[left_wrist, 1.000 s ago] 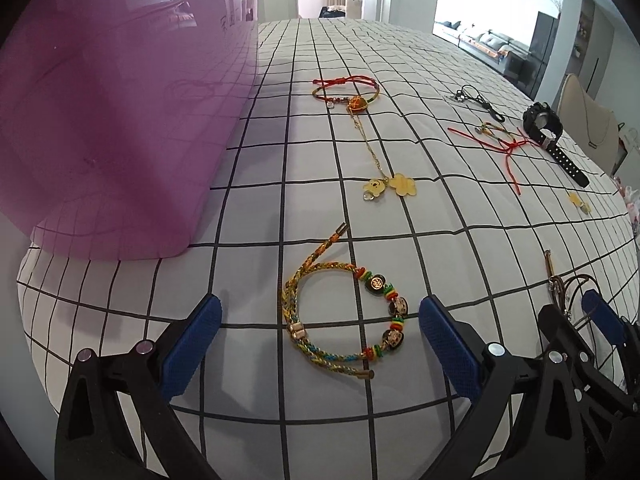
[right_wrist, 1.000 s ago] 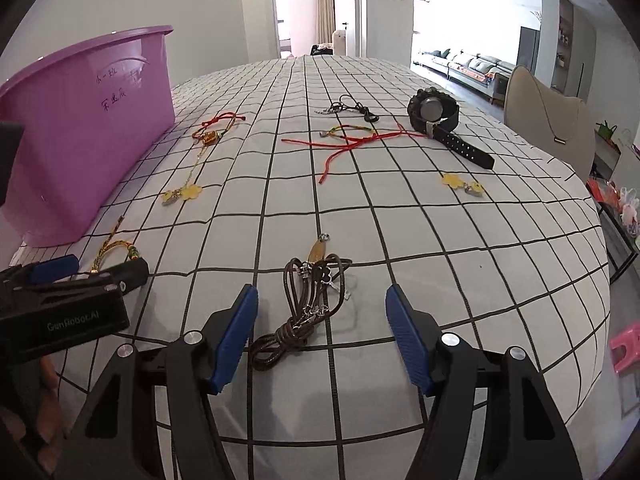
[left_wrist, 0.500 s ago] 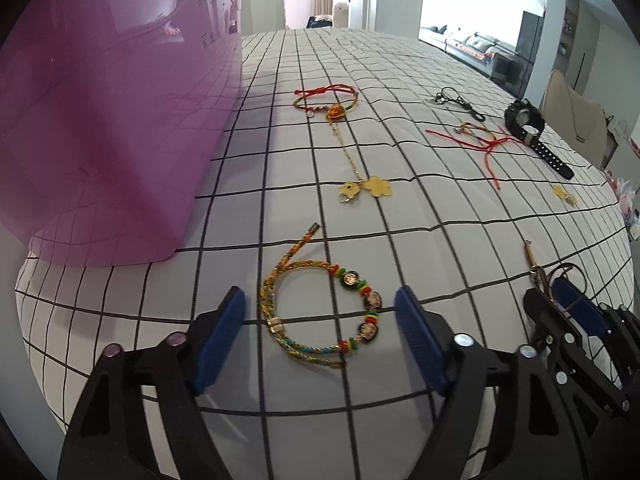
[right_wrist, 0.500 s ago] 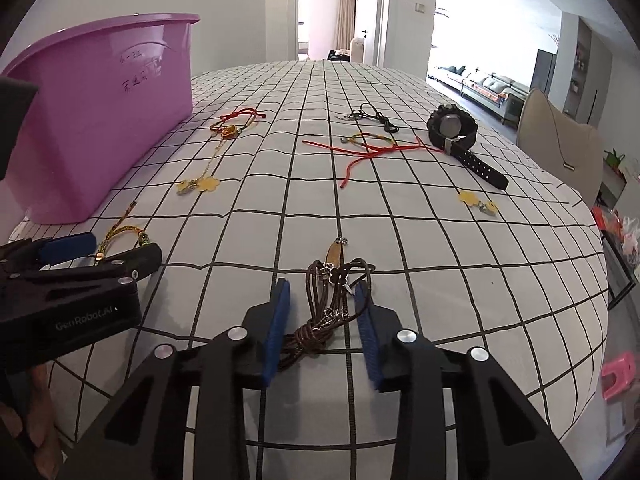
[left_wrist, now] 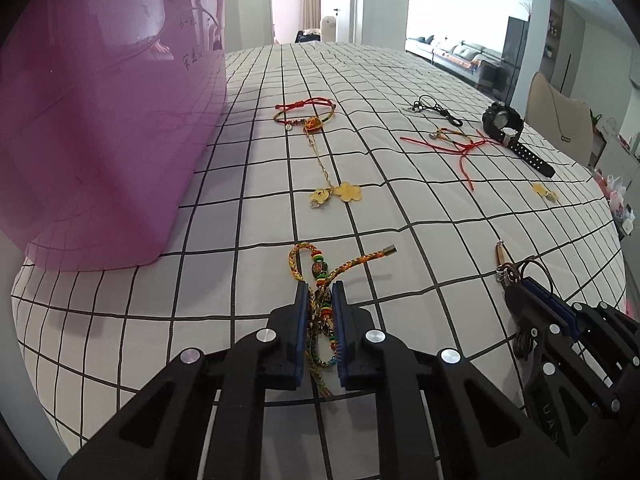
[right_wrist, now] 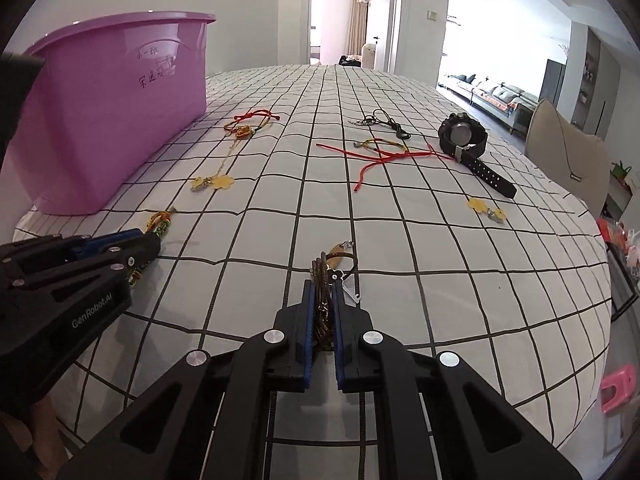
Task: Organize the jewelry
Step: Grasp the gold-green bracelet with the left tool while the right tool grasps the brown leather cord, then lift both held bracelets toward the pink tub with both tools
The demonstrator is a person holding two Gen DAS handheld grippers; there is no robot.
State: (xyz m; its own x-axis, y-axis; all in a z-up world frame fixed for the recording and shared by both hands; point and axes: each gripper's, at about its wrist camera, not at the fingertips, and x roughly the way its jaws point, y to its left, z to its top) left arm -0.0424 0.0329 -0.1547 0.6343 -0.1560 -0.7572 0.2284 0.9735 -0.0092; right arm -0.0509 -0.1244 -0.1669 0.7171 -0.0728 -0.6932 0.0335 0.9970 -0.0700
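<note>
Braided bracelet [left_wrist: 320, 276] pinched in left gripper [left_wrist: 320, 292] jaws, just closed | leather bracelet [right_wrist: 322, 280] pinched in right gripper [right_wrist: 321, 288]

A: The tub [left_wrist: 100, 128] runs off the left view's top and left edges, so its inside is out of sight; the marker writing on its wall [right_wrist: 150, 68] is too small to read.

B: The blue pads cover the middle of the braided bracelet [left_wrist: 316, 276]; likewise the brown cord [right_wrist: 322, 276] in the right view.

A: The small charm [right_wrist: 486, 208] by the watch [right_wrist: 464, 136] is too tiny to make out; the pink thing [right_wrist: 618, 388] at the right edge is cut off.
</note>
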